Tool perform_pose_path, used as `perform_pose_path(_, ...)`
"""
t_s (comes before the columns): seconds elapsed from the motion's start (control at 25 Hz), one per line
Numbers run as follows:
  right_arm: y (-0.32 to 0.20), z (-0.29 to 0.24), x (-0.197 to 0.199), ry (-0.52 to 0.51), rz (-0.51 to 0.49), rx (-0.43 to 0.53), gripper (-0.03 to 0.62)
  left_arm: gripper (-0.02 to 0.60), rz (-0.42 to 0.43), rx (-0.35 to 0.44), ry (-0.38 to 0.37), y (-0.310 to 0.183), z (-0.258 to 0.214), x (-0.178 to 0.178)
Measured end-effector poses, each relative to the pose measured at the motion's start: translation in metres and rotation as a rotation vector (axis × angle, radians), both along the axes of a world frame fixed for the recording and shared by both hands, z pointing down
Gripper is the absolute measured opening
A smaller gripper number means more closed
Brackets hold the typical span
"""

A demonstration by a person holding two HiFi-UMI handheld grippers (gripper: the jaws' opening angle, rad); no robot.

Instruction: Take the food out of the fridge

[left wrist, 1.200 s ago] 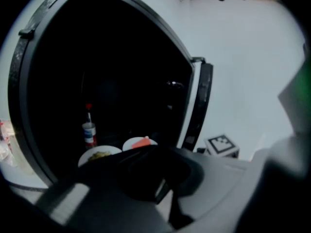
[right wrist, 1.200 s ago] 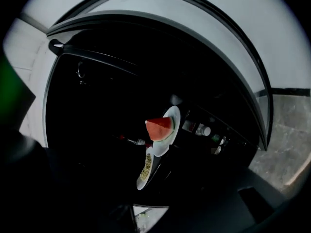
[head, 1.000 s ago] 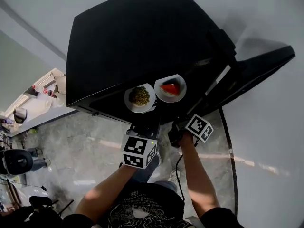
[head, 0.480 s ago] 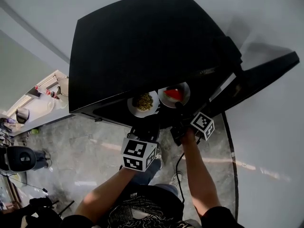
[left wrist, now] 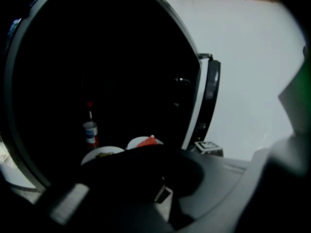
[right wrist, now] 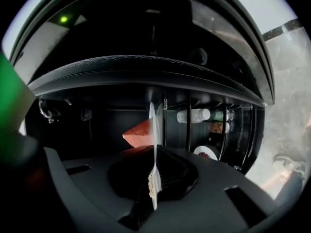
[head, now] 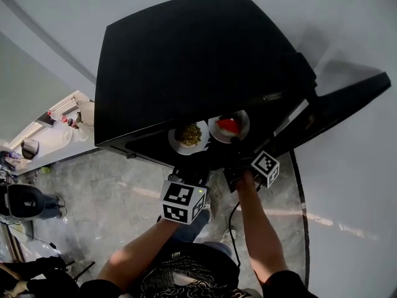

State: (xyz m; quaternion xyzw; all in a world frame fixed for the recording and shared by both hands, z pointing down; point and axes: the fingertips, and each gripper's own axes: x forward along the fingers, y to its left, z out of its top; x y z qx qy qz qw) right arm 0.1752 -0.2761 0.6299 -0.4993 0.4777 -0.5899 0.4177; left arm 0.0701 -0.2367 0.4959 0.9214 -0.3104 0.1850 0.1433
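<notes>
- Clamping edge-on, the right gripper (right wrist: 154, 171) has just been closing its jaws onto the near rim of the watermelon plate (head: 213, 129), and that rim now stands pinched between them.
- The watermelon slice (head: 228, 125) lies on that plate, just inside the front edge of the open fridge (head: 198, 61).
- The plate of green food (head: 174, 140) sits right beside it on the left.
- The left gripper (head: 189, 159) hovers just below that plate, touching neither. Its dark jaws look drawn together on nothing.
</notes>
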Motion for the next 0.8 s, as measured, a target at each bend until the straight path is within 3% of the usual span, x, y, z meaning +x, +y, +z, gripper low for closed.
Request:
perform_pose_path(0.4, 0.002, -0.003, 0.0, 0.011, 0.035, 0.036, 0.011, 0.002, -0.024, 0.006, 0.001, -0.002, -0.001, -0.01)
perform_pose_path(0.8, 0.01, -0.025, -0.002, 0.055, -0.009, 0.065, 0.011, 0.002, -0.044, 0.017, 0.017, 0.0, -0.009, -0.011)
